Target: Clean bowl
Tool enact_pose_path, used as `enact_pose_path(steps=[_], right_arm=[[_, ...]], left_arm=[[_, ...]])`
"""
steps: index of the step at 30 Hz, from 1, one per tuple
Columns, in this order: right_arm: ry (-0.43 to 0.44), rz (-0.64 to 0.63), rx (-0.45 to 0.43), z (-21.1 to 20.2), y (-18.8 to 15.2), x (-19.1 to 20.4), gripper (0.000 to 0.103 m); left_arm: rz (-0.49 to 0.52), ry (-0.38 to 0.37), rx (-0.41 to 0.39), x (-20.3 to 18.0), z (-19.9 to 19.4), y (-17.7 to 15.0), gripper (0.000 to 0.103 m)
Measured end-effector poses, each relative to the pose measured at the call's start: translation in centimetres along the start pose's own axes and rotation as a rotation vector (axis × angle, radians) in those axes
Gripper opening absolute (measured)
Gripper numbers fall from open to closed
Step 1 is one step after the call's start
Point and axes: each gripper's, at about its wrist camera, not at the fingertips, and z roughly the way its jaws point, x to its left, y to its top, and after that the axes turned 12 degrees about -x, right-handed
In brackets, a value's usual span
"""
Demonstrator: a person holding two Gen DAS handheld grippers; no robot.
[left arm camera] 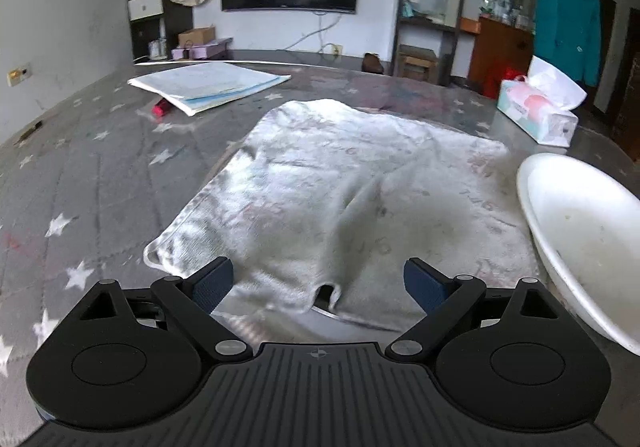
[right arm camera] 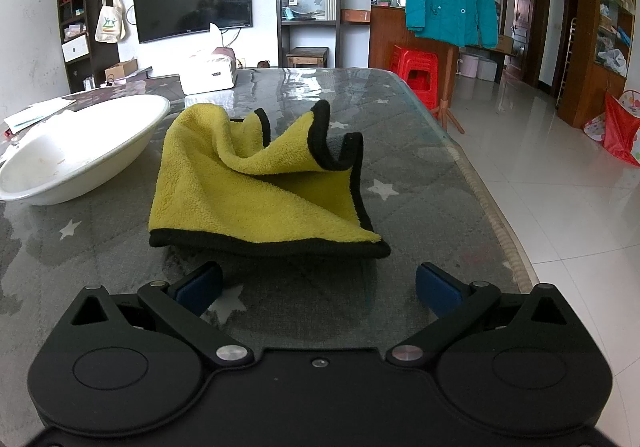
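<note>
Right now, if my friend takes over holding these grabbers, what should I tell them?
Left tool: open, empty, hovering over the near edge of the white towel.
Right tool: open, empty, just short of the yellow cloth.
White bowl: sits on the table between the two cloths, with specks of dirt inside.
Done: nothing picked up, the bowl looks unwiped.
Left: probably grab a cloth, steady the bowl with the other tool, and wipe the inside clean.
</note>
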Motion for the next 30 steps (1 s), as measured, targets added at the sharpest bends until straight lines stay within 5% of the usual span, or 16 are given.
enact_pose_path(steps=[15, 30], right_arm=[[0.000, 0.000, 0.000, 0.0, 0.0, 0.1, 0.103], [0.000, 0.000, 0.001, 0.0, 0.0, 0.1, 0.103]], left_arm=[[0.109, 0.003, 0.074, -2.7, 1.4, 0.3, 0.093], [0.043, 0.017, 0.108, -2.2, 0.9, 0.4, 0.093]])
